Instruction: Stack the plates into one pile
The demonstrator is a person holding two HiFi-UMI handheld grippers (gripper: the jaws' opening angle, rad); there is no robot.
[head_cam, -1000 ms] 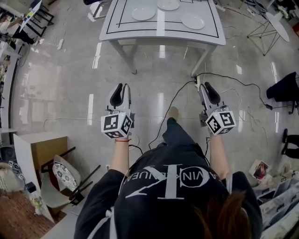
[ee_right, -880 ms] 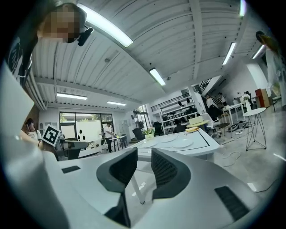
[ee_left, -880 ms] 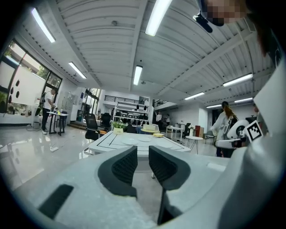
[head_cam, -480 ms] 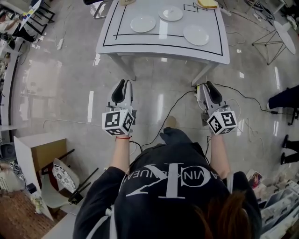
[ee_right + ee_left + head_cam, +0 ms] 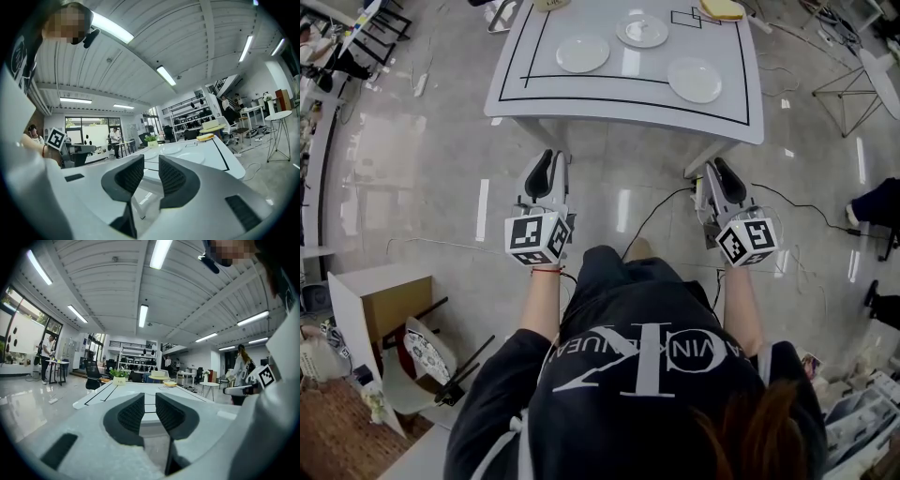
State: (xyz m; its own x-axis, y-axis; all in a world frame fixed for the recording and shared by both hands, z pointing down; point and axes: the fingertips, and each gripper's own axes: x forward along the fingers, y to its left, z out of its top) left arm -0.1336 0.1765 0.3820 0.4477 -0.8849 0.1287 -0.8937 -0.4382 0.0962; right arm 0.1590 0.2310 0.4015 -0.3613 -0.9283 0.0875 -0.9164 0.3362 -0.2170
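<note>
Plates: 3 white plates [image 5: 582,53] lie apart on white table [image 5: 619,94], none stacked.
L gripper [image 5: 546,161]: near table's front edge, jaws slightly parted, nothing btwn.
R gripper [image 5: 717,167]: alongside, jaws parted, empty.

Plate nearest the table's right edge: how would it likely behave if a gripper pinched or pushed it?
The plate looks rigid and white, probably ceramic, so likely breakable and slippery at the rim. It lies flat on the smooth table, so a push would probably slide it, not tip it.
</note>
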